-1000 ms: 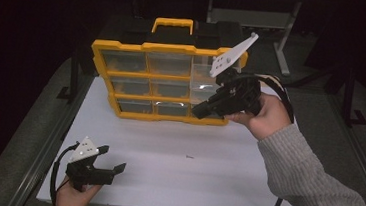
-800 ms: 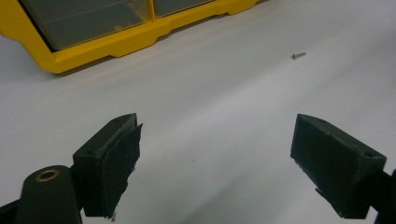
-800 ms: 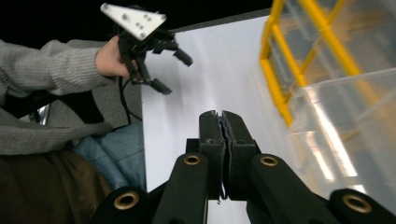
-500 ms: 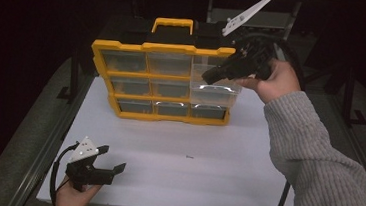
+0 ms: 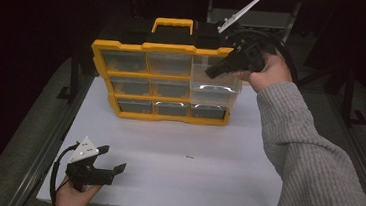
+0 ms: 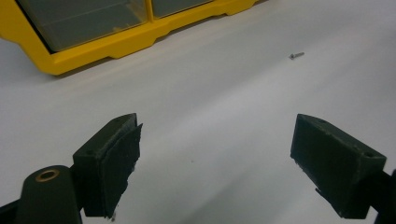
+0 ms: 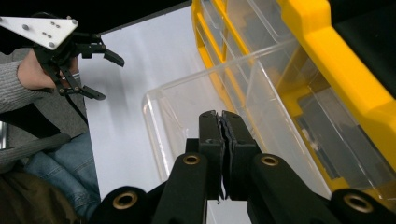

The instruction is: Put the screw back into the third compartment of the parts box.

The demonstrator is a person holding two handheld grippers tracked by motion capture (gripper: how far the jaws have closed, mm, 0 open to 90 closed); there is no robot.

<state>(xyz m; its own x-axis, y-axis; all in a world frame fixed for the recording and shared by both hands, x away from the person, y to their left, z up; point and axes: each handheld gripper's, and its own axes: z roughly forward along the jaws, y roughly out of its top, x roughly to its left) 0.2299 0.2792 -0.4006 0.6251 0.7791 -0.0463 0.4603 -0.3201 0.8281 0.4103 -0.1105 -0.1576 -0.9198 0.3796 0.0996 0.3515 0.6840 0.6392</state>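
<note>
Clear drawer (image 5: 215,86) sticks out of the yellow organizer (image 5: 125,53), right column, pulled well forward over the bench (image 5: 178,137); in the right gripper view it sits just beyond the jaw tips, open top up. Right tool (image 5: 212,73) is above the drawer's upper edge, jaws pressed together with nothing visible between them; touching the drawer or not, cannot tell. Organizer stands upright at the bench's far side. Left tool (image 5: 111,163) is low at the near left corner, jaws spread wide, empty. Small screw (image 6: 296,55) lies loose mid-bench, well apart from both tools.
</note>
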